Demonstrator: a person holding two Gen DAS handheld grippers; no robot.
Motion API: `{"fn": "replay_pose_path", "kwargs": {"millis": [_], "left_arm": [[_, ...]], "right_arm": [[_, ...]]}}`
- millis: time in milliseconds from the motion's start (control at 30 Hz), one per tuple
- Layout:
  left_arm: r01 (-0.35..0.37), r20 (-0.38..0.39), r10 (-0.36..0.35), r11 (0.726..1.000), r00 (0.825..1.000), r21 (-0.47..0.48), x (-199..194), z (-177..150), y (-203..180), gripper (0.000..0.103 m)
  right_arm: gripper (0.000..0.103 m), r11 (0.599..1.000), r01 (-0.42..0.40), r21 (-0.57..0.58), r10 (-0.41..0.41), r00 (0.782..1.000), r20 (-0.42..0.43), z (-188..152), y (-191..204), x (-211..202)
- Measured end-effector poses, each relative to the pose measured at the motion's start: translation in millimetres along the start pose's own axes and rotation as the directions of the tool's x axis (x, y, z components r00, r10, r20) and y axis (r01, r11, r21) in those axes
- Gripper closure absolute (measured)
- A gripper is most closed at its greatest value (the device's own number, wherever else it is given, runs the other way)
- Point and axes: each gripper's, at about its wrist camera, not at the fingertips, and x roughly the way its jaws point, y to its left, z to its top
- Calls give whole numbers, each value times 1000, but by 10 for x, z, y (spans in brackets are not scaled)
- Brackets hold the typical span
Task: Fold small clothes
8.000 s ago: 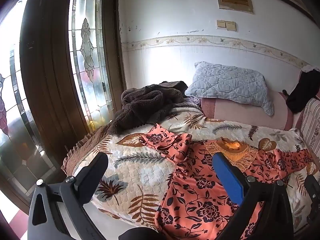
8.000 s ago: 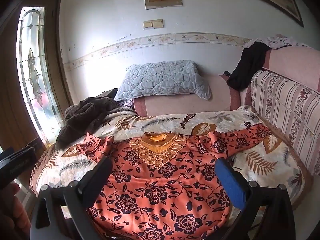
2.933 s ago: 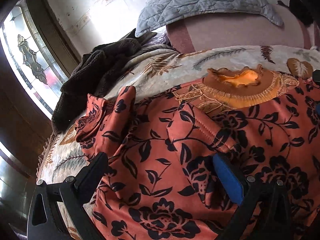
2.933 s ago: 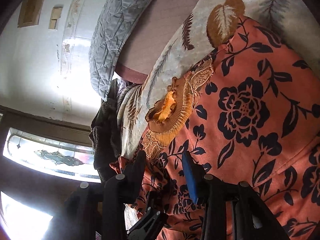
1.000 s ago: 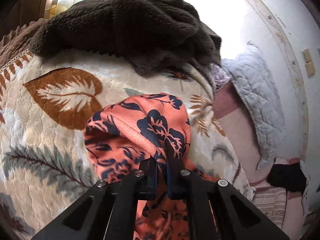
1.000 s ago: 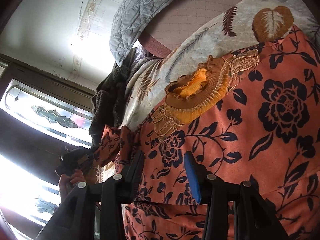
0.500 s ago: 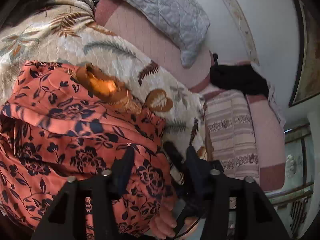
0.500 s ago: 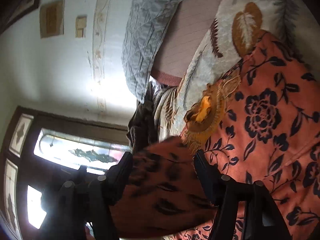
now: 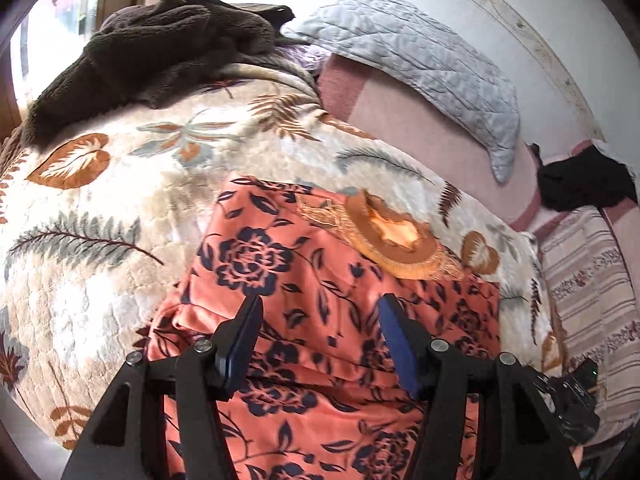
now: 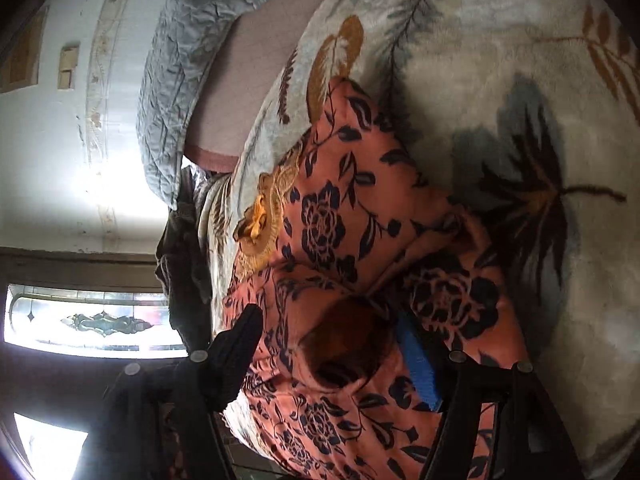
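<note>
An orange dress with dark flowers [image 9: 280,264] lies on the leaf-patterned blanket [image 9: 100,208], its gold embroidered neckline [image 9: 392,240] toward the pillow. Both of its sides are folded in over the middle. My left gripper [image 9: 320,320] hovers just above the dress, open, with nothing pinched between its blue pads. In the right wrist view, which is rolled sideways, the dress [image 10: 328,216] shows a folded-in sleeve whose cuff opening [image 10: 348,340] lies between the fingers of my right gripper [image 10: 328,344]. That gripper is open and its pads do not press the cloth.
A brown fleece throw [image 9: 160,52] is heaped at the blanket's far left. A grey quilted pillow [image 9: 420,64] leans on the pink backrest, with a black garment [image 9: 580,184] and a striped cushion [image 9: 592,280] on the right. A stained-glass window [image 10: 92,320] is beyond the blanket's edge.
My left gripper, shut on the left sleeve a second ago, carried it across the dress and opened. My right gripper opened wider, and both sleeves now lie folded inward.
</note>
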Motion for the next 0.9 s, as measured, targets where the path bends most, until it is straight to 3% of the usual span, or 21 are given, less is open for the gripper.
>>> {"fn": "replay_pose_path", "kwargs": {"millis": [100,233,300,367,467,533,633,733,800,833,867,900], "left_arm": [[-6,27,7,1000,1000,-24,184,-58,193,42],[-1,41,1,1000,999,-18,382,-152,339,42],[-24,31,24,1000,999,-6,482,-167,382,44],[-43,23,43,999,999,-11,537,-140,444,51],[-61,37,62,998,997,-23,564,-95,514,59],[-83,35,83,996,996,-21,586,-84,527,68],[-45,0,45,998,999,-52,621,-89,586,75],[-81,-9,80,996,997,-43,655,-104,619,77],[-88,-28,87,995,996,-49,704,-102,661,79],[-84,-36,82,995,996,-58,722,-98,684,79],[-81,-38,79,995,996,-61,729,-91,700,80],[-80,-36,77,995,996,-63,721,-82,711,80]], "right_arm": [[32,998,10,-64,-10,1000,3,-196,100,62],[32,985,125,-123,-124,992,16,-365,169,109],[32,986,145,-80,-136,986,99,-438,130,-59],[32,993,111,-44,-102,981,163,-510,111,-247],[32,998,-63,24,58,982,182,-597,109,-373],[34,994,-91,53,81,982,172,-615,194,-294],[41,993,-9,114,-13,982,190,-582,366,-34],[43,969,59,238,-109,972,206,-446,301,178],[58,950,102,297,-168,963,208,-305,214,319],[78,944,128,304,-195,959,204,-238,188,380],[90,940,143,310,-212,957,200,-180,168,425],[97,945,147,293,-213,955,208,-151,210,435]]}}
